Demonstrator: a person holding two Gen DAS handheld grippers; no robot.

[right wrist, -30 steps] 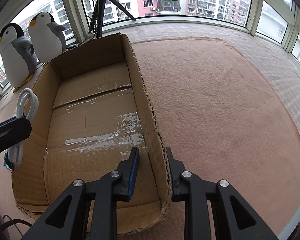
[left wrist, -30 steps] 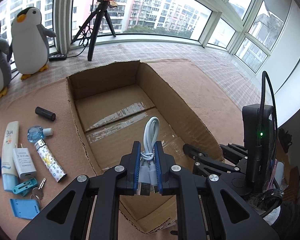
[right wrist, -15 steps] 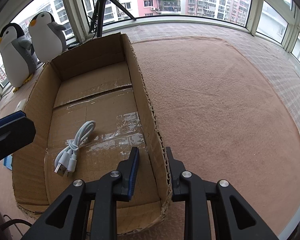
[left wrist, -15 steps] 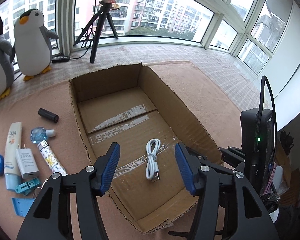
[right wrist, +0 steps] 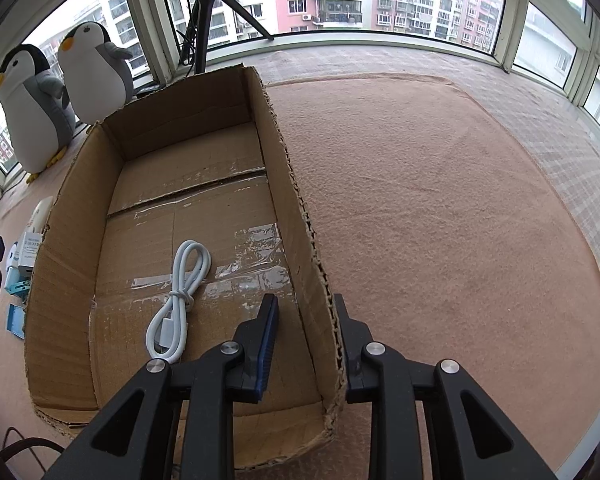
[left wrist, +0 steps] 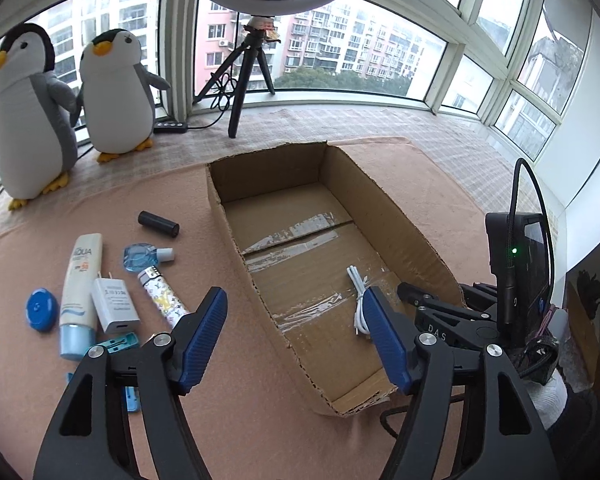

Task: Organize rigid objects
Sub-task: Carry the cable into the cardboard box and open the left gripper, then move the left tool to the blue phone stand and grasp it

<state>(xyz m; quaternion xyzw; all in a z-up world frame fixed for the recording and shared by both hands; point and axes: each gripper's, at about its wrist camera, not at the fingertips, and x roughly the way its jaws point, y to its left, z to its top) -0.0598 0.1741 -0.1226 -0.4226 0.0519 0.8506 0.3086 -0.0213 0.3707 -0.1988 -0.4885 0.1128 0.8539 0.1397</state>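
Two plush penguins (left wrist: 112, 92) beside windows, pinkish carpet (right wrist: 440, 200) below.

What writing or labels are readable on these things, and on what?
"AQUA": on the white tube.
"DAS": on the black frame of the right tongs.
White charger: small print, unreadable.
Patterned lighter: only a printed pattern, nothing legible.
Cardboard box: no text visible.
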